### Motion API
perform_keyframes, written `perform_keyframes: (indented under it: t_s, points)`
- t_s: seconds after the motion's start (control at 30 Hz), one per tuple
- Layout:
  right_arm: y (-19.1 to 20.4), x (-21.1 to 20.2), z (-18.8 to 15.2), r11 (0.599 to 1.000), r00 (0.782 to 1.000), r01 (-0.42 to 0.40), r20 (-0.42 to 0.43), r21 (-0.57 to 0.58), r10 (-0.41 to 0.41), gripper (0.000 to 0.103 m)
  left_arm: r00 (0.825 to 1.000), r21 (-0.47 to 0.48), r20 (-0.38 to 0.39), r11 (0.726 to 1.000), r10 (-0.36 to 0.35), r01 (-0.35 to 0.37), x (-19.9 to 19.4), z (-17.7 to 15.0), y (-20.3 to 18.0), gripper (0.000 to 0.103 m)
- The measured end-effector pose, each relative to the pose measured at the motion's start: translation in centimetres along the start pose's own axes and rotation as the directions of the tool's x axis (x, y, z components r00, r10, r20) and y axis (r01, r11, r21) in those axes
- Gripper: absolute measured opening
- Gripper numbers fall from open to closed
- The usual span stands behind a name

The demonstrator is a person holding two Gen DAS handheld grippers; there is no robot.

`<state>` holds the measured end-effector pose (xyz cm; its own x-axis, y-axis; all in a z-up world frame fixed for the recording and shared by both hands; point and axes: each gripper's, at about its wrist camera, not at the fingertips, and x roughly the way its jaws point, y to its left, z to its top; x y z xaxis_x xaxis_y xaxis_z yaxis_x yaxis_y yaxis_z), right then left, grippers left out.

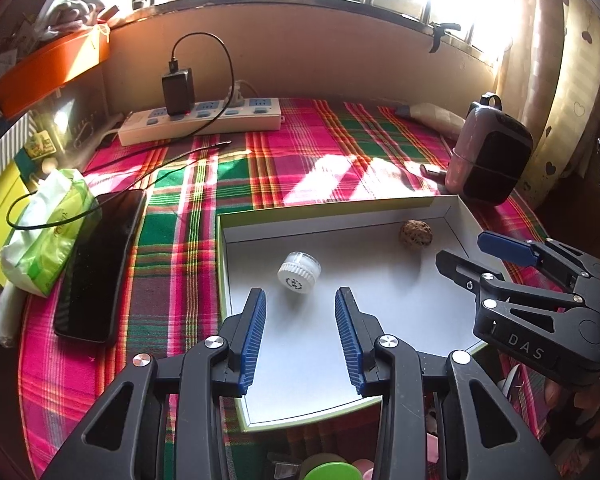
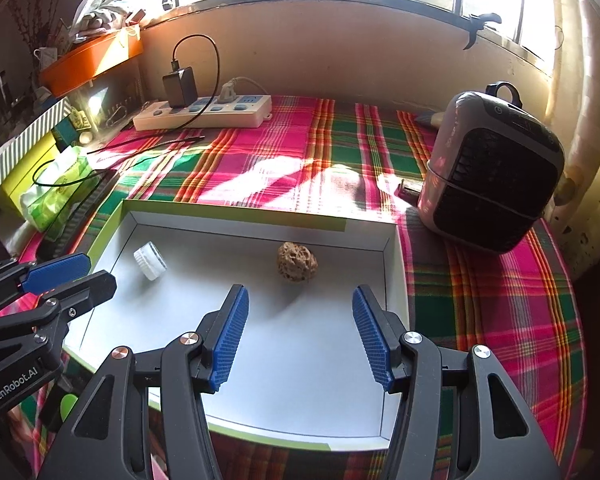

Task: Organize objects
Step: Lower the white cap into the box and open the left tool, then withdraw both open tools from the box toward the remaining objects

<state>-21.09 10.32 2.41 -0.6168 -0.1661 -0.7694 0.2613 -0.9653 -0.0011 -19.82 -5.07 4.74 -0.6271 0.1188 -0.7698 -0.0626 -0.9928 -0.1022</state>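
Left gripper (image 1: 300,336): held over the near part of the box, jaws spread apart, nothing between them; seen from the right wrist as well, at the left edge
Right gripper (image 2: 300,336): held over the near part of the box, jaws spread apart, nothing gripped; its blue pads (image 2: 374,338) are seen on both sides of bare white floor
Box (image 1: 236,232): a shallow white tray with green outer walls, laid on the plaid cloth (image 1: 204,184) of the worktop, directly beneath and ahead of both grippers
White cap (image 1: 299,272): found inside the box, tipped on its side, just ahead of the left gripper and slightly to its left; well apart from the right gripper
Brown lump (image 2: 297,261): a rough, pitted, walnut-like thing lying on the box floor near the far wall, straight ahead of the right gripper, untouched; apart from the cap
Phone (image 1: 100,264): a dark slab laid on the cloth to the left of the left gripper, just beside the box
Tissue pack (image 1: 44,232): green and white, set left of the phone
Power strip (image 1: 200,120): placed far ahead by the wall, with 1 black charger plugged in
Fan heater (image 2: 496,168): stood ahead and to the right of the right gripper, outside the box
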Motion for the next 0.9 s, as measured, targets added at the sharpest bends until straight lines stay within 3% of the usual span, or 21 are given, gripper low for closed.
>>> perform_keyframes:
  t_s: [0.47, 0.9]
  points:
    - [0.1, -3.6, -2.9, 1.0, 0.998, -0.022, 0.057, 0.017, 0.021, 0.056, 0.999, -0.008, 0.034, 1.0, 0.002, -0.002, -2.9, -2.6, 0.3, 0.034]
    - [-0.3, -6.2, -6.0, 1.0, 0.995, 0.009, 0.103, 0.016, -0.011, 0.056, 0.998, -0.057, 0.063, 0.998, -0.022, 0.026, -5.2, -5.3, 1.9, 0.034]
